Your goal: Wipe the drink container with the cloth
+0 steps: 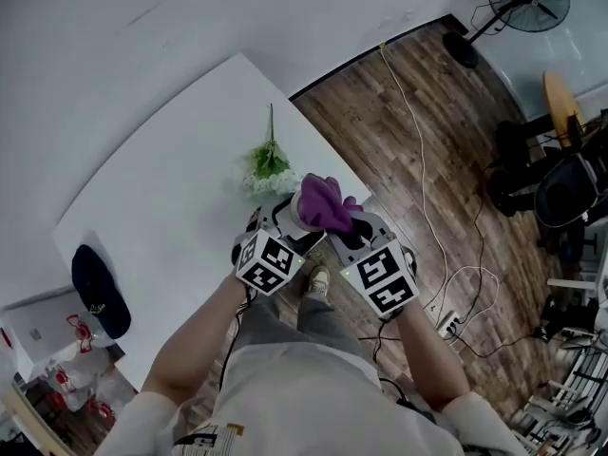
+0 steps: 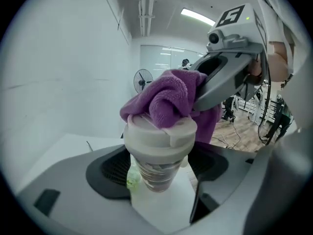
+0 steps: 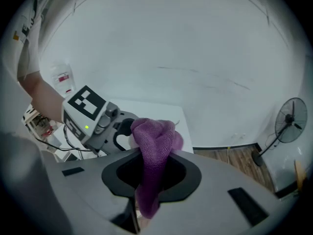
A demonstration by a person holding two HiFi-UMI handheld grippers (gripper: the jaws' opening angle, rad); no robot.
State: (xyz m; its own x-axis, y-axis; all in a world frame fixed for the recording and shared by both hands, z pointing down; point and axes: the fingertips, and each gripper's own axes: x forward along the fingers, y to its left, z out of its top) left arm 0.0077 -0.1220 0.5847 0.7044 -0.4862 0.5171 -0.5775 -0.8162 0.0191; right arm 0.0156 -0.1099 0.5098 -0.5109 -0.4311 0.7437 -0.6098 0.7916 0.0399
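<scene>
Wiping seems under way, not finished; the left gripper (image 2: 157, 180) clamps the drink container (image 2: 159, 155) upright between its jaws; the right gripper (image 3: 151, 180) pinches the purple cloth (image 3: 154, 143), pressing it on the lid (image 2: 146, 130) just ahead of its jaws; the container's sides are probably left to wipe.

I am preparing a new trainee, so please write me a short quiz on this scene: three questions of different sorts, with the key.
1. True or false: the left claw is shut on the drink container.
2. The right claw holds the purple cloth. Which part of the container does the cloth rest on? A) the lid B) the base C) no part
3. Fill in: on the white table, beyond both claws, lies a small bunch of ____.

Key: 1 true; 2 A; 3 flowers.
</scene>
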